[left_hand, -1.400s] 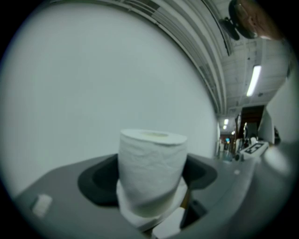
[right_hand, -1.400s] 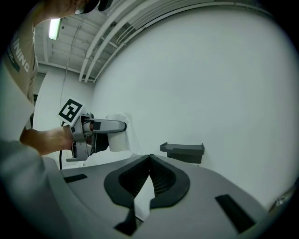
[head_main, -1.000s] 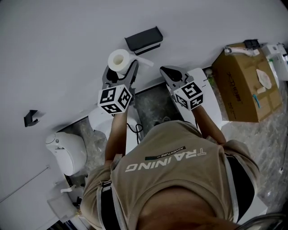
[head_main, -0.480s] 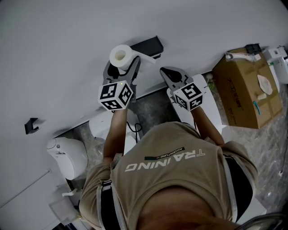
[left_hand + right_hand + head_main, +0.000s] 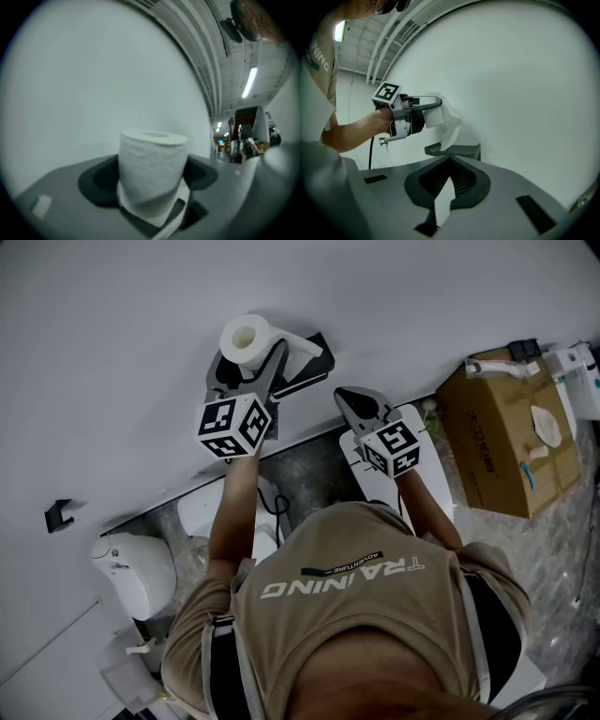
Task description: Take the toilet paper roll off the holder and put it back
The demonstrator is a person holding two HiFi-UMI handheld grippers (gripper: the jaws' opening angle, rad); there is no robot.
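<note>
Left arm outstretched to the wall, left tongs [image 5: 246, 362] clamped on the toilet paper roll [image 5: 246, 337] beside the holder [image 5: 314, 367]; right tongs [image 5: 351, 398] closed, empty, lower.

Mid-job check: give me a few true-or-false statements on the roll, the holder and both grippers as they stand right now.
1. The left gripper has the toilet paper roll between its fingers. True.
2. The roll sits on the holder. False: it is held in the air beside the wall-mounted holder, and only its loose tail hangs down towards it.
3. The right gripper has its fingers spread wide. False: they are together at the tips.
4. A cardboard box stands on the floor to the person's right. True.
5. The right gripper is touching the roll. False: it is apart from the roll, lower and to the right.
</note>
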